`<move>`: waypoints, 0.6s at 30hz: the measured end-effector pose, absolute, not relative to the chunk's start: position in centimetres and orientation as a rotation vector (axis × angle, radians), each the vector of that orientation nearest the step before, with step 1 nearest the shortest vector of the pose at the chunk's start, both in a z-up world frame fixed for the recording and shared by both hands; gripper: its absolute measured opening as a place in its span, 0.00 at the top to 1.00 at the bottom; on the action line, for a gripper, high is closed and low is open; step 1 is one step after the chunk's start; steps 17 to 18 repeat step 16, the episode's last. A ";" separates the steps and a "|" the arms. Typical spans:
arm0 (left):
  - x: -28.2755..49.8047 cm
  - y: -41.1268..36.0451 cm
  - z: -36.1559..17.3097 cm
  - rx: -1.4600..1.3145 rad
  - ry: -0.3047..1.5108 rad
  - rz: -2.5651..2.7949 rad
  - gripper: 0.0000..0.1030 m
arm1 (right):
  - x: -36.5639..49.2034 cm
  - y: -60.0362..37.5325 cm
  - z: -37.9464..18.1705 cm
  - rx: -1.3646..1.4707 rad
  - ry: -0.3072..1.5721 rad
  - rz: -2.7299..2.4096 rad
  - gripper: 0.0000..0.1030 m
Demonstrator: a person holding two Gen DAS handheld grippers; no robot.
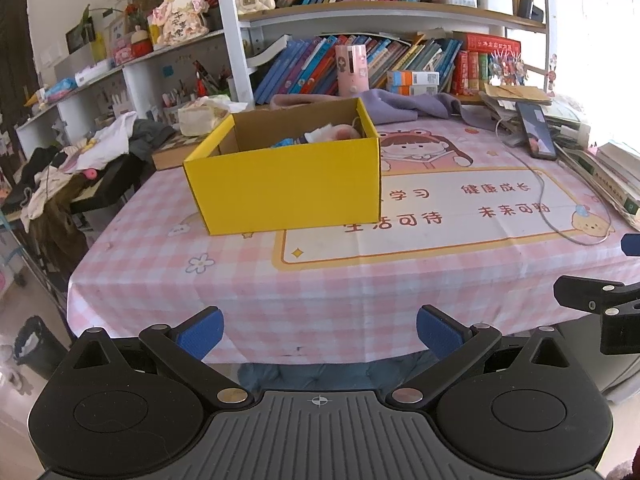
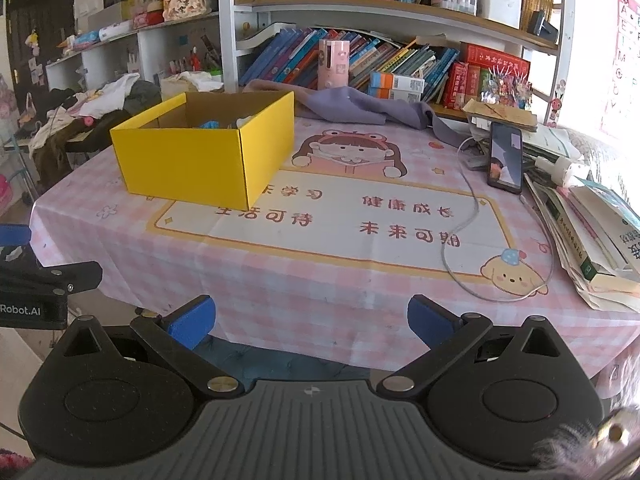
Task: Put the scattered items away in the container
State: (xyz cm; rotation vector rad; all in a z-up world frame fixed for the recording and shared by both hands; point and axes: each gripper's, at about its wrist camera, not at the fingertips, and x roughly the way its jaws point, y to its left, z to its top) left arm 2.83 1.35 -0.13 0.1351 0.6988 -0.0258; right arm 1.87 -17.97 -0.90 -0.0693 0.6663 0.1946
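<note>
Left gripper (image 1: 319, 332) with blue-padded fingers spread wide, holding nothing. Right gripper (image 2: 311, 320) likewise spread and empty, sitting at the left one's three o'clock.

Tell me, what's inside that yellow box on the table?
Over the rim of the yellow box, something blue and some soft white-and-pink things show. The box walls hide everything lower down, so I can't identify them.

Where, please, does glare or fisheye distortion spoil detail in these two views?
Left wrist view: window glare washes out the right edge beyond the phone, and the shelf post bows. Right wrist view: the upper right corner is overexposed and the book stack stretches; the yellow box stays sharp in both.
</note>
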 end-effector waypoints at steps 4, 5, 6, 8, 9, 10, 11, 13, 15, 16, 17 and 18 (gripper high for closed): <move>2.9 1.5 -0.1 0.131 0.705 -0.022 0.00 | 1.9 -17.9 -0.9 -0.073 0.666 0.200 0.00; 2.9 1.5 -0.1 0.129 0.707 -0.022 0.00 | 1.9 -17.9 -0.9 -0.073 0.668 0.201 0.00; 2.9 1.5 -0.2 0.128 0.710 -0.022 0.00 | 1.9 -17.9 -0.9 -0.073 0.669 0.201 0.00; 2.9 1.6 -0.2 0.126 0.714 -0.022 0.00 | 2.0 -17.9 -0.9 -0.072 0.672 0.200 0.00; 2.9 1.6 -0.2 0.125 0.715 -0.023 0.00 | 2.0 -17.9 -0.9 -0.072 0.673 0.200 0.00; 2.9 1.6 -0.3 0.124 0.717 -0.025 0.00 | 2.0 -17.9 -0.9 -0.072 0.674 0.200 0.00; 2.9 1.6 -0.3 0.122 0.718 -0.028 0.00 | 2.1 -17.9 -0.9 -0.072 0.675 0.201 0.00; 2.9 1.7 -0.4 0.114 0.721 -0.035 0.00 | 2.0 -17.8 -0.9 -0.074 0.677 0.202 0.00; 3.0 1.7 -0.5 0.113 0.727 -0.039 0.00 | 2.1 -17.8 -0.9 -0.075 0.680 0.204 0.00; 3.1 1.7 -0.6 0.114 0.731 -0.039 0.00 | 2.2 -17.7 -1.0 -0.075 0.682 0.204 0.00; 3.1 1.7 -0.6 0.114 0.731 -0.039 0.00 | 2.2 -17.7 -1.0 -0.075 0.682 0.204 0.00; 3.1 1.7 -0.6 0.114 0.731 -0.039 0.00 | 2.2 -17.7 -1.0 -0.075 0.682 0.204 0.00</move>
